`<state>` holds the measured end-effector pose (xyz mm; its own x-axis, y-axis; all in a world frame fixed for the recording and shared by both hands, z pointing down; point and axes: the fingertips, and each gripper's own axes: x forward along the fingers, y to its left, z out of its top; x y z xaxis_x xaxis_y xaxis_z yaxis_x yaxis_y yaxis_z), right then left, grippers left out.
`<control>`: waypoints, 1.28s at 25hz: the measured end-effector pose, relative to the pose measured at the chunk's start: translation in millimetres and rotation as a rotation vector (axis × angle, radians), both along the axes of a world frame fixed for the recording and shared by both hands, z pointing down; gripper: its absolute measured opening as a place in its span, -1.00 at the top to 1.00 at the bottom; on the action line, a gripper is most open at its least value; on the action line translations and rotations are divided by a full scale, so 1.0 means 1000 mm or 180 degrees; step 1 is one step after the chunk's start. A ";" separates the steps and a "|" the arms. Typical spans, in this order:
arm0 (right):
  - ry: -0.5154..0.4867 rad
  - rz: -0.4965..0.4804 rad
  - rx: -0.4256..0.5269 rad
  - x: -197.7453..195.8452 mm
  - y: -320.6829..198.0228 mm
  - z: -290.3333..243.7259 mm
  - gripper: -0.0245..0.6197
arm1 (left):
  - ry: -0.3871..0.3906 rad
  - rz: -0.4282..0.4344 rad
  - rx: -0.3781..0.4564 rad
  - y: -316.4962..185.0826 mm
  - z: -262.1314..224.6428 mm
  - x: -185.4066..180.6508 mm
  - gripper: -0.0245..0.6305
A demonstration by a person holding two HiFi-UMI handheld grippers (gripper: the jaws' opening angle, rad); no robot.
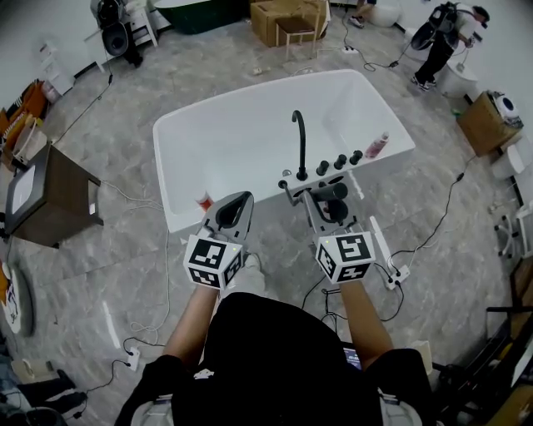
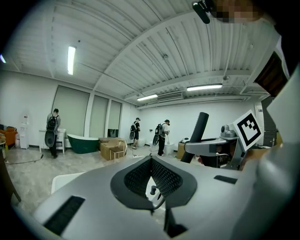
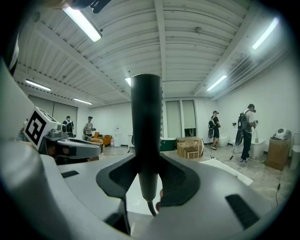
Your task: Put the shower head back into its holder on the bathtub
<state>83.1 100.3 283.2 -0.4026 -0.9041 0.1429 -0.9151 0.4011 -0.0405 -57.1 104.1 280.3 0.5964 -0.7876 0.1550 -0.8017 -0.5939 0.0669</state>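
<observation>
The black shower head point(image 1: 331, 192) stands upright in my right gripper point(image 1: 326, 200), which is shut on its handle; in the right gripper view the black wand point(image 3: 146, 136) rises between the pads with its hose point(image 3: 151, 206) hanging below. The white bathtub point(image 1: 191, 125) lies just ahead, with a black faucet point(image 1: 298, 141) and knobs point(image 1: 340, 161) on its near rim. The holder fitting point(image 1: 286, 175) sits left of the knobs. My left gripper point(image 1: 231, 210) is shut on nothing, short of the rim. The left gripper point(image 2: 151, 180) view shows its pads meeting, with the shower head point(image 2: 200, 129) to the right.
A pink bottle point(image 1: 376, 146) stands on the tub's right rim. A dark wooden cabinet point(image 1: 50, 195) is at the left. Cables and a power strip point(image 1: 391, 279) lie on the floor to the right. Cardboard boxes point(image 1: 283, 17) and people point(image 1: 441, 42) are beyond the tub.
</observation>
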 end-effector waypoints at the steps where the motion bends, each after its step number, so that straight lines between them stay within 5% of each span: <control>1: 0.0001 0.0000 -0.0006 -0.002 -0.010 0.000 0.50 | -0.0001 0.0001 -0.0007 -0.010 0.000 -0.002 0.88; 18: 0.0045 0.0239 -0.0237 -0.039 -0.150 0.009 0.50 | 0.0026 0.0232 -0.0236 -0.161 0.010 -0.038 0.88; 32: 0.0064 0.0537 -0.0479 -0.045 -0.201 0.050 0.50 | -0.0021 0.0521 -0.0480 -0.218 0.050 -0.043 0.88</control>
<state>37.8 -100.8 333.4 -0.2433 -0.9263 0.2877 -0.9699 0.2332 -0.0696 -100.4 -113.4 330.7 0.7130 -0.6479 0.2680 -0.6962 -0.6998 0.1600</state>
